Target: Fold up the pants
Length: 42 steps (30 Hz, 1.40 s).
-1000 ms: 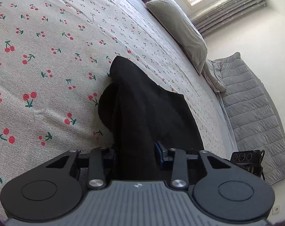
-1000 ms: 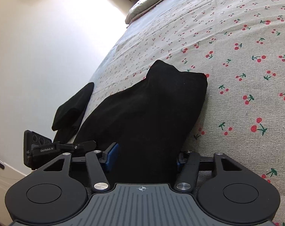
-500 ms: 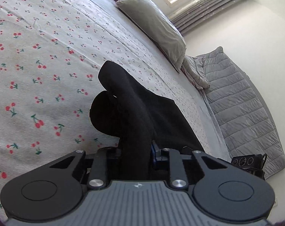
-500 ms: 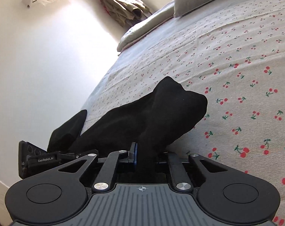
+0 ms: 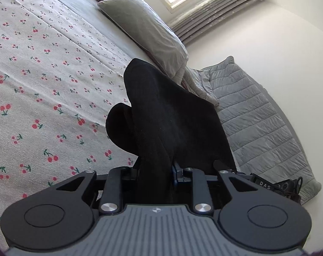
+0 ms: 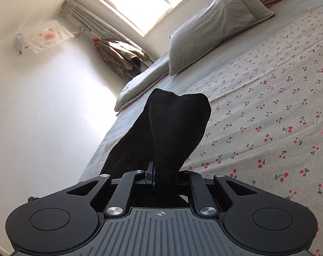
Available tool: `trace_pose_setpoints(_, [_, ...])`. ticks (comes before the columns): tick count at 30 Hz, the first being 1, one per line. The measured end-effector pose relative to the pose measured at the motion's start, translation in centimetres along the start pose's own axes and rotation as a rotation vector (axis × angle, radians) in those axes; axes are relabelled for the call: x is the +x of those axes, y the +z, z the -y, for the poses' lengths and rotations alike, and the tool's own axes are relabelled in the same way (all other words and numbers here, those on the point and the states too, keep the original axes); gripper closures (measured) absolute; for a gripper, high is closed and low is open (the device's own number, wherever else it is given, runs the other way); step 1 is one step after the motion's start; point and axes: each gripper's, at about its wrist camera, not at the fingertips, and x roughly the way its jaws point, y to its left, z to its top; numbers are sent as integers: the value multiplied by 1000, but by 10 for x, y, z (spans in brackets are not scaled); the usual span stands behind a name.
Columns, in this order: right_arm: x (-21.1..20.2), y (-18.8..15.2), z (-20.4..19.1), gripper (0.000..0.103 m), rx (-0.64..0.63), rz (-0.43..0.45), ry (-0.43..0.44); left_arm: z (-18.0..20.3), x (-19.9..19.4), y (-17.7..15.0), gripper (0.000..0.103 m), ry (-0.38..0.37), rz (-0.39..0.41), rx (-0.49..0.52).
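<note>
i've got the black pants pinched in both the left gripper and right gripper, lifted off the cherry-print sheet, but both grips are easing open, so the fabric could slip and bunch.

In front of me is a big bed with a pale sheet that has little red cherries all over it. My black pants are bunched up over the sheet, and I cannot tell how much of them touches it. I see 1 grey pillow at the top end, and a grey puffy blanket spread along the far side.
</note>
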Motion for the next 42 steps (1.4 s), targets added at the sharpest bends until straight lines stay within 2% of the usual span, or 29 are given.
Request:
trace_pose_setpoints(2, [17,0,16,83,23,-43,-68,-5,13,-2,71,106,-5,19])
trace_pose_setpoints(3, [24,-2,24,76,37,-61,-114,-7,17,-4,68,155,-8,29])
trace_pose_setpoints(4, [31,-5,32,67,42,-78,-173,-9,20,-4,65,176,-9,46])
trace_pose_setpoints(5, [36,-6,37,63,39,-88,-214,-10,21,-5,61,180,-8,66])
trace_pose_setpoints(6, [38,-7,41,63,30,-95,-226,-9,20,-4,56,188,-5,76])
trace_pose_setpoints(9, [30,-6,42,60,10,-103,-207,2,10,-5,50,216,5,147])
trace_pose_setpoints(11, [20,-7,35,47,-3,-95,-187,12,1,-9,44,258,14,212])
trace_pose_setpoints(12, [16,-8,32,37,-13,-91,-177,16,-4,-12,41,273,23,242])
trace_pose_setpoints(13, [13,-10,28,33,-27,-91,-174,20,-8,-15,37,291,30,269])
trace_pose_setpoints(15, [4,-13,18,32,-69,-100,-184,28,-17,-20,30,333,43,304])
trace_pose_setpoints(17, [-6,-18,11,32,-101,-103,-201,36,-25,-26,27,365,56,338])
trace_pose_setpoints(19, [-16,-21,7,31,-129,-106,-209,43,-33,-31,19,393,66,356])
trace_pose_setpoints(22, [-31,-29,-3,24,-187,-105,-244,55,-44,-39,11,454,83,351])
trace_pose_setpoints(27, [-52,-43,-22,24,-257,-117,-293,70,-51,-52,6,485,90,337])
trace_pose_setpoints(32, [-71,-58,-38,23,-266,-162,-345,91,-48,-77,1,576,75,367])
trace_pose_setpoints(33, [-76,-61,-42,20,-281,-164,-349,95,-47,-83,0,596,77,381])
trace_pose_setpoints(40, [-97,-82,-56,17,-371,-135,-425,110,-40,-112,0,642,55,410])
trace_pose_setpoints(42, [-99,-89,-57,12,-400,-127,-462,113,-39,-118,0,659,51,420])
